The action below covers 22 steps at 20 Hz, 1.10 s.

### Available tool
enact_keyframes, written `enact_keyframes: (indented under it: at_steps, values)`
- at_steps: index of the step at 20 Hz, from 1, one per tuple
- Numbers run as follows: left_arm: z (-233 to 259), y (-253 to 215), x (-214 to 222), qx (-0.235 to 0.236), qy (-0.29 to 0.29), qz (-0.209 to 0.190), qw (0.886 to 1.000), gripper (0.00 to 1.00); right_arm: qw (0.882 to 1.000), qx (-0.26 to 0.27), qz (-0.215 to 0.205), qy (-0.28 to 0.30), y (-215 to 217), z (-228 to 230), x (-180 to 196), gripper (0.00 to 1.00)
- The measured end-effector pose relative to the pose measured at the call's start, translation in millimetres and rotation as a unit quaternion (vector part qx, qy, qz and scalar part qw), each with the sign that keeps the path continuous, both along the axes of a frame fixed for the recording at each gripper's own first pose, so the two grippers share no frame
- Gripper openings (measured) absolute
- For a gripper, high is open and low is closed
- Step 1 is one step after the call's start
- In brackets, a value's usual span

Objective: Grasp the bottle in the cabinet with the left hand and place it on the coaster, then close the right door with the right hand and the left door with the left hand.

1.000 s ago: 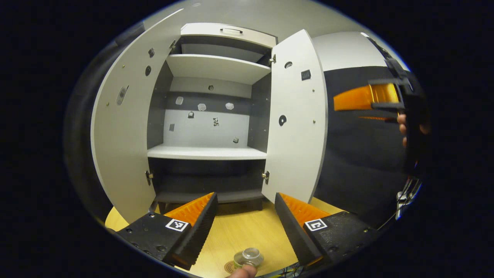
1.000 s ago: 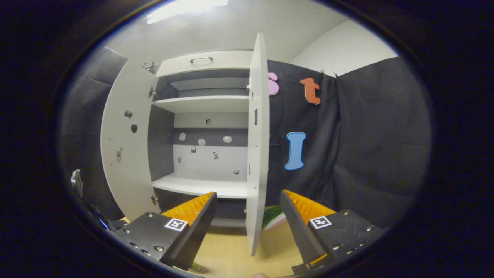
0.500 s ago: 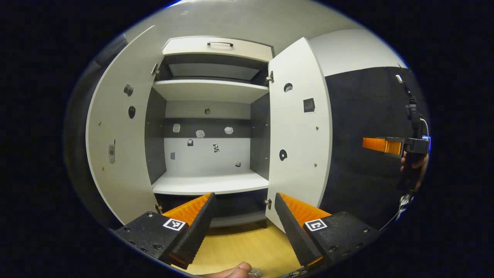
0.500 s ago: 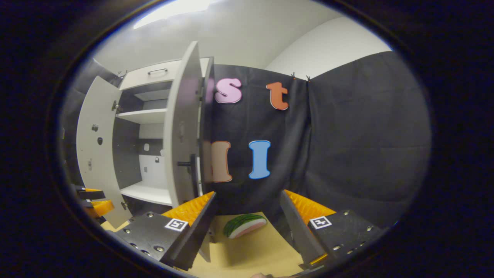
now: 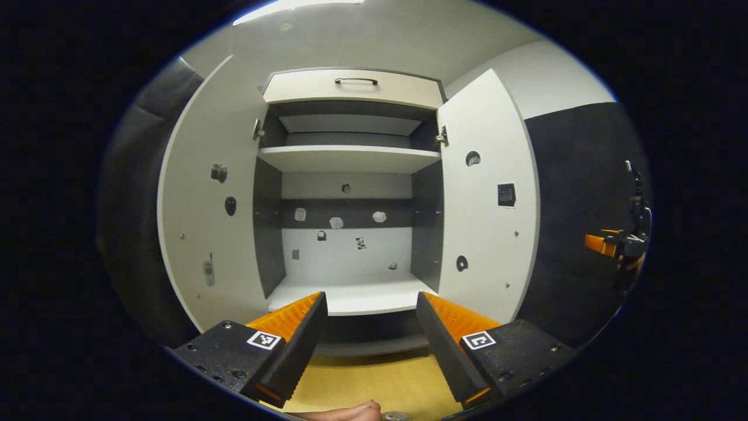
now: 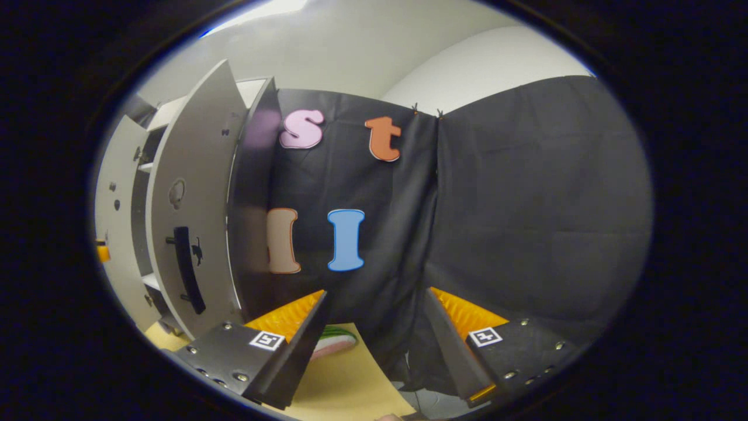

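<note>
The white cabinet (image 5: 350, 158) stands with both doors wide open and bare shelves. My left gripper (image 5: 370, 298) is open and holds nothing, facing the lower shelf from a short way back. Just the clear top of the bottle (image 5: 396, 416) peeks in at the bottom edge beside a fingertip (image 5: 350, 413); the coaster is hidden. My right gripper (image 6: 375, 295) is also open and holds nothing, to the right of the right door (image 6: 193, 204), whose outer face and black handle (image 6: 187, 269) I see at the left. From the left gripper view the right gripper (image 5: 608, 243) is far right, beyond the right door (image 5: 488, 199).
The left door (image 5: 207, 199) swings out to the left. A watermelon-slice toy (image 6: 334, 341) lies on the wooden tabletop (image 6: 350, 380) behind my right gripper's left finger. Black cloth hangs close behind and to the right. A closed drawer with a handle (image 5: 356, 80) tops the cabinet.
The right gripper swung rightward round the right door, from facing its edge to seeing its outer face. The left gripper tilted up, and the bottle slid down to the view's bottom edge.
</note>
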<state>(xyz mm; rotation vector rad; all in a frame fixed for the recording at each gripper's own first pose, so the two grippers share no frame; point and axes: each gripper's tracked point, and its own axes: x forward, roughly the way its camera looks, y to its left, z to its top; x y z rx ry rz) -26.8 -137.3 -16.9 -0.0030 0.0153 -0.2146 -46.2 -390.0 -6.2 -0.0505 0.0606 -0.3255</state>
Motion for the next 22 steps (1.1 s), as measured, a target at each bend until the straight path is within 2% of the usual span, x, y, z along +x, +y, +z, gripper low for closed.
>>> enact_keyframes:
  at_steps: [1,2,5,6,7,9,10,13,14,16,17,18,19,20,22]
  values:
    - [7.5,8.1,1.4,0.002,-0.006,0.015,1.0,0.94,1.0,-0.003,0.01,0.004,5.1,-2.4,6.8,1.0]
    - [10.6,16.4,1.3,0.003,-0.002,0.027,1.0,0.96,1.0,-0.004,0.022,0.006,12.0,-5.0,15.7,0.99]
    - [23.2,31.7,-5.0,-0.016,0.002,0.042,0.999,0.96,0.998,-0.005,0.065,0.014,40.9,-13.9,44.3,0.96]
    - [24.8,35.9,-8.6,-0.024,0.005,0.045,0.999,0.96,0.997,-0.006,0.075,0.015,49.4,-15.8,53.8,0.99]
    - [26.4,42.2,-11.8,-0.024,0.005,0.049,0.998,0.96,0.996,-0.006,0.084,0.016,57.7,-16.9,60.7,0.96]
    - [24.4,59.1,-17.8,-0.007,0.002,0.066,0.998,0.92,0.994,0.001,0.104,0.017,74.6,-19.7,74.7,0.96]
    - [20.0,65.5,-21.9,0.006,0.003,0.069,0.998,0.96,0.993,0.004,0.113,0.017,83.1,-21.6,82.0,0.96]
    - [14.1,83.5,-33.5,0.03,0.002,0.087,0.996,0.96,0.991,0.004,0.135,0.015,108.6,-19.8,99.7,0.96]
    - [12.2,88.8,-36.8,0.031,0.004,0.092,0.995,0.96,0.989,0.005,0.144,0.015,118.5,-20.8,104.9,0.99]
    - [9.3,98.8,-41.8,0.035,0.001,0.102,0.994,0.96,0.987,0.01,0.162,0.008,141.4,-18.1,109.4,0.96]
    - [5.6,105.1,-43.3,0.037,0.004,0.108,0.994,0.96,0.983,0.013,0.182,0.002,158.1,-13.5,110.7,0.99]
    - [1.3,110.6,-44.5,0.038,0.01,0.111,0.993,0.97,0.978,0.014,0.206,0.001,176.7,-10.7,111.1,0.96]
    - [-1.3,116.9,-46.0,0.037,0.013,0.116,0.993,0.98,0.979,0.0,0.206,-0.003,180.9,-7.8,118.2,0.96]
    - [-2.6,123.5,-46.7,0.032,0.016,0.121,0.992,0.98,0.979,-0.013,0.205,-0.004,188.1,-3.0,106.6,0.86]
    - [-5.4,132.6,-47.3,0.018,0.024,0.126,0.992,0.98,0.979,-0.015,0.205,-0.001,199.4,-5.3,106.9,0.89]
